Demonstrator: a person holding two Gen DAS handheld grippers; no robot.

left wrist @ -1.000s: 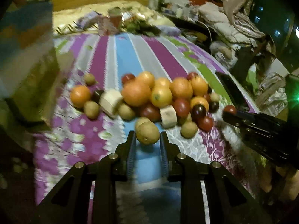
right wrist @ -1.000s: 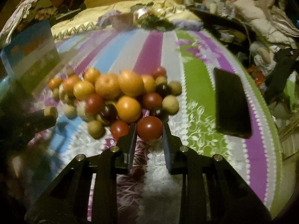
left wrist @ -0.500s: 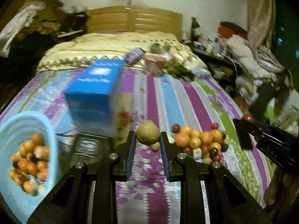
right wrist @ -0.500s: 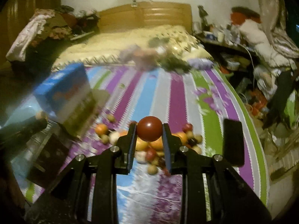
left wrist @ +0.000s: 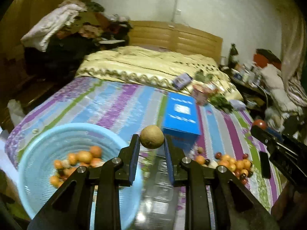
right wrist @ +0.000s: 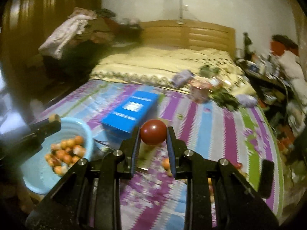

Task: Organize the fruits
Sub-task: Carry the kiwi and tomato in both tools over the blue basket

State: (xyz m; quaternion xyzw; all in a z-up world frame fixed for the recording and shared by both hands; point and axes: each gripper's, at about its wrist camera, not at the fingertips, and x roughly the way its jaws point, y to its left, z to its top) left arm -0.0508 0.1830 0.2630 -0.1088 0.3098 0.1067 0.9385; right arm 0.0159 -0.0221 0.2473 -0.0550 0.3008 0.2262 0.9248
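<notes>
Both fruits are up off the pile now: left gripper (left wrist: 151, 143) fingers clamped on the brown fruit (left wrist: 151, 137), right gripper (right wrist: 153, 143) on the red fruit (right wrist: 153, 135), swinging toward the blue basin (left wrist: 38, 143) at near left, drops next I'd say

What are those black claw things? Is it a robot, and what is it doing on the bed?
No robot: a person holds a gripper in each hand, each with a small camera looking along its fingers. One picture comes from the left gripper, squeezing a brown fruit. The other comes from the right gripper, squeezing a red fruit. On the striped bedspread sit a light blue basin with some fruit in it, a blue box and a fruit pile.
</notes>
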